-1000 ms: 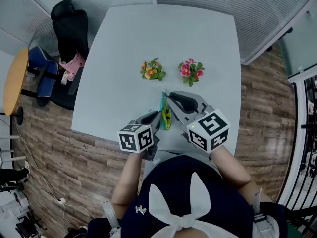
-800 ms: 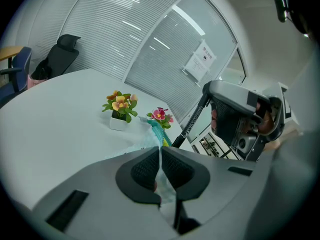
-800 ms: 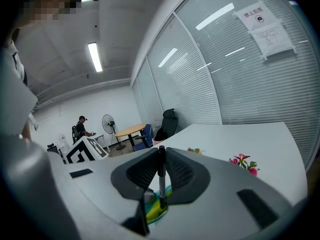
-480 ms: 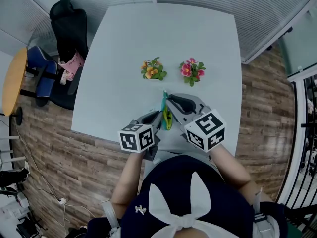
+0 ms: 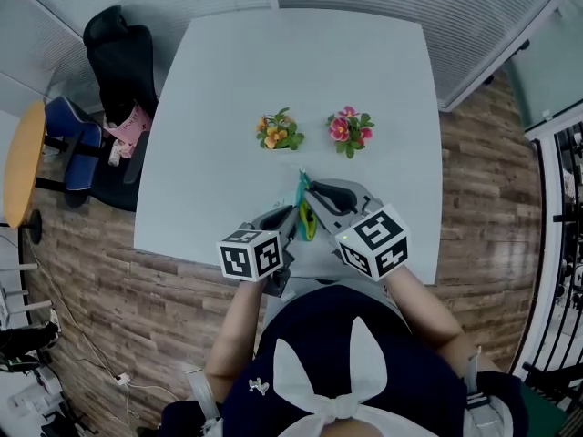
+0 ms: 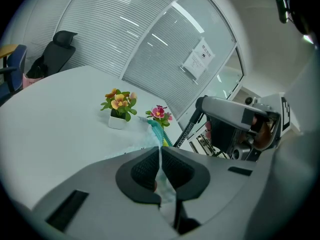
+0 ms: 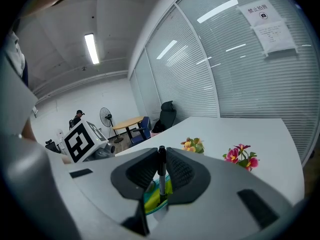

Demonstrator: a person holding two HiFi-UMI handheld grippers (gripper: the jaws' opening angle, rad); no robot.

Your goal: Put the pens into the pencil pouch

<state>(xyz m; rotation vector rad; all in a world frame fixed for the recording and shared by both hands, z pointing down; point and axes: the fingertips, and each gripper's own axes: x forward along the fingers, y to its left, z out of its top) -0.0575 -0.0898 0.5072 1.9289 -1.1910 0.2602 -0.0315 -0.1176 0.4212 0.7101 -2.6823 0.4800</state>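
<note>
A see-through pencil pouch (image 5: 303, 211) with a teal zipper lies near the table's front edge, something yellow-green inside it. My left gripper (image 5: 290, 218) is shut on the pouch's edge (image 6: 159, 134) and holds the mouth up. My right gripper (image 5: 314, 192) has a black pen (image 7: 161, 171) upright between its pads. The pen's lower end reaches into the pouch (image 7: 154, 198) beside the yellow-green contents. The right jaws are opening slightly, and the pads still touch the pen. In the left gripper view the pen (image 6: 187, 129) slants down toward the zipper.
Two small flower pots stand mid-table beyond the pouch, one orange (image 5: 279, 129) and one pink (image 5: 349, 130). The pale table (image 5: 228, 71) stretches further back. A black office chair (image 5: 118, 57) and a blue chair stand off its left side on the wood floor.
My right gripper has sunk a little toward the pouch with the pen and shifted slightly left. The left gripper has kept its place on the pouch.
</note>
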